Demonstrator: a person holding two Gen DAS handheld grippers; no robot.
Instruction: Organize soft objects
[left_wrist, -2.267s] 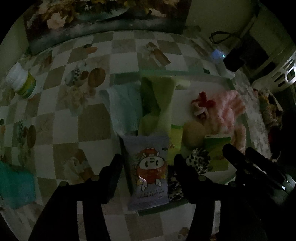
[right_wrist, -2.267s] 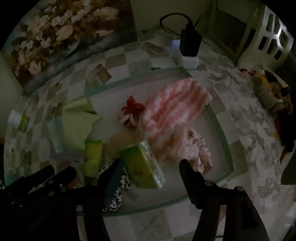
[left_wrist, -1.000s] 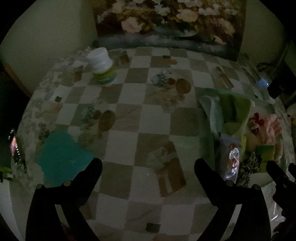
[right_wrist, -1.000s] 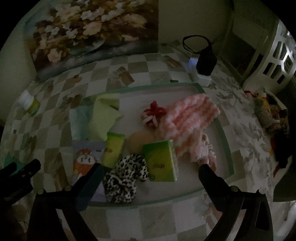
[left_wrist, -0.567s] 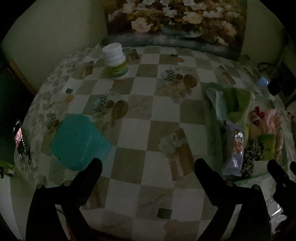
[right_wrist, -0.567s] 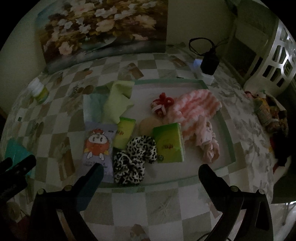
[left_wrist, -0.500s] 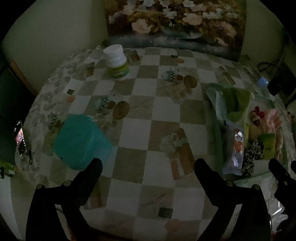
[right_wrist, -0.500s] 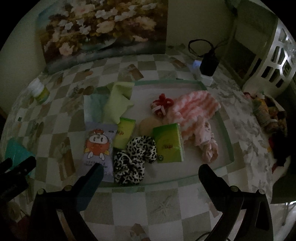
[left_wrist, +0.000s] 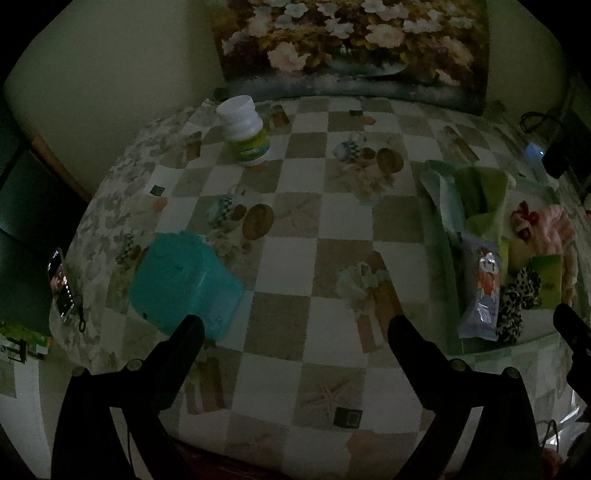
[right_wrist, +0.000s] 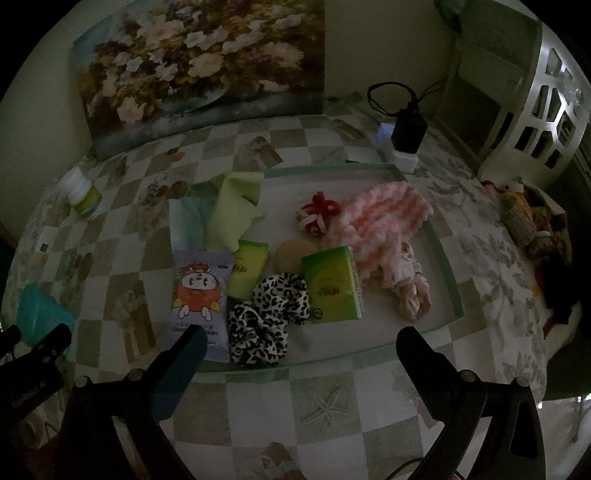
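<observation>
While both grippers hang empty above the near edge of the tabletop, best to bring the left gripper squarely over the teal box at the left edge, probably a container; right gripper level, jaws wide, facing soft items on the tray

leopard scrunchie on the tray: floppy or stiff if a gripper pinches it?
The leopard scrunchie is probably floppy: it lies in bunched, gathered fabric folds on the tray. It is likely light, so a push may slide or deform it. A pinch could catch only one fold.
</observation>
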